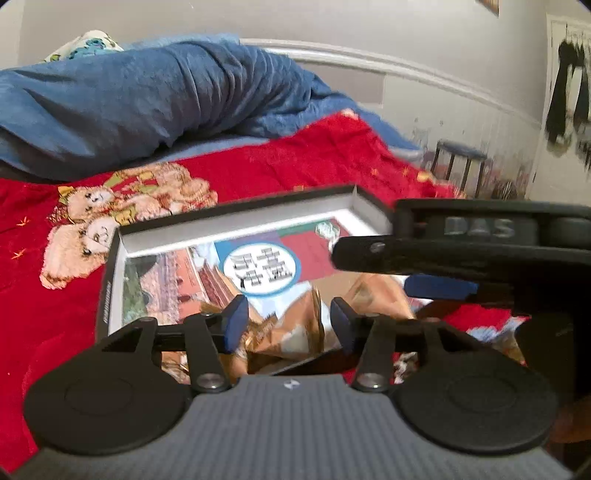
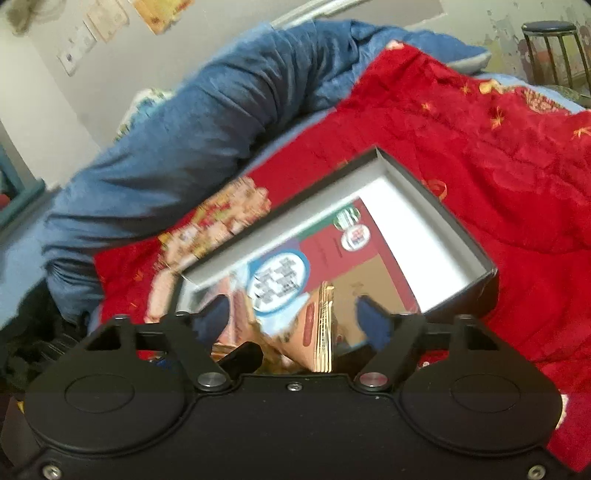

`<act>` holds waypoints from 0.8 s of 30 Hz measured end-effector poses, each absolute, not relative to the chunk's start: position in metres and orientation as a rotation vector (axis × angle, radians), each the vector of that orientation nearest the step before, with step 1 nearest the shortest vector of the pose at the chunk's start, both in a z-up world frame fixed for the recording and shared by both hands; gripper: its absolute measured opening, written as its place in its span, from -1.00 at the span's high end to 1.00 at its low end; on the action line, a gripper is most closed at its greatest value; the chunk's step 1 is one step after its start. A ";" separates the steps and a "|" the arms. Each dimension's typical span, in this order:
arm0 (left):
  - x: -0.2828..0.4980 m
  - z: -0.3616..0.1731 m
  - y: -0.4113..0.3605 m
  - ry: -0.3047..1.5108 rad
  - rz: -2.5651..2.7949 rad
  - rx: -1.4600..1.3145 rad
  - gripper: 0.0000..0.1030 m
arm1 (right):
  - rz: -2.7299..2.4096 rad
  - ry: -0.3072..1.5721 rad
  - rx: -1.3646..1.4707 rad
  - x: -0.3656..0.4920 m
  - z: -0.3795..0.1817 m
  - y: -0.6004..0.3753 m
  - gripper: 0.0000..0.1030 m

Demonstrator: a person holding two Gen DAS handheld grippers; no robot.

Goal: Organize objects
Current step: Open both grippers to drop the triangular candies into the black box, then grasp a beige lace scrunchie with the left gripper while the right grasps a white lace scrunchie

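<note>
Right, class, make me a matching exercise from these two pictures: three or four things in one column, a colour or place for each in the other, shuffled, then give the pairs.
Things:
1. blanket
2. duvet
3. box
4. stool

Descriptions:
A. blue, bunched up at the back of the bed
B. dark outside, pale inside, lying open with a booklet in it
C. red, with teddy bears on it
D. standing on the floor by the wall

Pairs: 1-C, 2-A, 3-B, 4-D

At centre frame an open grey box (image 1: 236, 218) lies on the red blanket (image 1: 314, 162), a colourful book (image 1: 229, 269) inside. The left tool (image 1: 288, 321) hovers open over a tan packet (image 1: 295, 328) at lower centre.
</note>
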State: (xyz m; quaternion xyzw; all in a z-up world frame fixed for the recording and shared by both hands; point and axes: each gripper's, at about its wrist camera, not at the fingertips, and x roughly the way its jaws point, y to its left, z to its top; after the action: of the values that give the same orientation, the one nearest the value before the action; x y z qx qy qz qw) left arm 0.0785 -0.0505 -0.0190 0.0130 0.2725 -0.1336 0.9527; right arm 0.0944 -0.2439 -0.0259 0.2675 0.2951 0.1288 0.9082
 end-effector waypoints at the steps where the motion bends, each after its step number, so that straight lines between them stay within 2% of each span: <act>1: 0.075 -0.013 -0.045 0.540 -0.271 0.004 -0.29 | 0.268 0.588 0.568 0.089 -0.020 -0.248 -0.52; 6: 0.061 0.022 -0.012 0.466 -0.247 -0.076 -0.40 | 0.219 0.473 0.566 0.057 0.014 -0.269 -0.70; 11: 0.047 0.050 0.012 0.424 -0.237 -0.093 -0.49 | 0.129 0.433 0.515 0.027 0.041 -0.281 -0.70; 14: 0.037 0.063 0.025 0.415 -0.237 -0.109 -0.62 | 0.073 0.420 0.466 0.006 0.052 -0.281 -0.70; 17: 0.019 0.063 0.034 0.417 -0.226 -0.148 -0.71 | 0.038 0.409 0.515 -0.022 0.051 -0.285 -0.70; 24: -0.010 0.032 0.034 0.542 -0.218 -0.241 -0.71 | -0.054 0.454 0.620 -0.066 0.020 -0.295 -0.68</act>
State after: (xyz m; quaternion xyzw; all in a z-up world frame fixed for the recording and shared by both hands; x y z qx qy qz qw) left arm -0.0096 0.0343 0.0317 -0.1183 0.2665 -0.1070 0.9505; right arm -0.0663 -0.2948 0.0201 0.3024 0.2215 -0.0262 0.9267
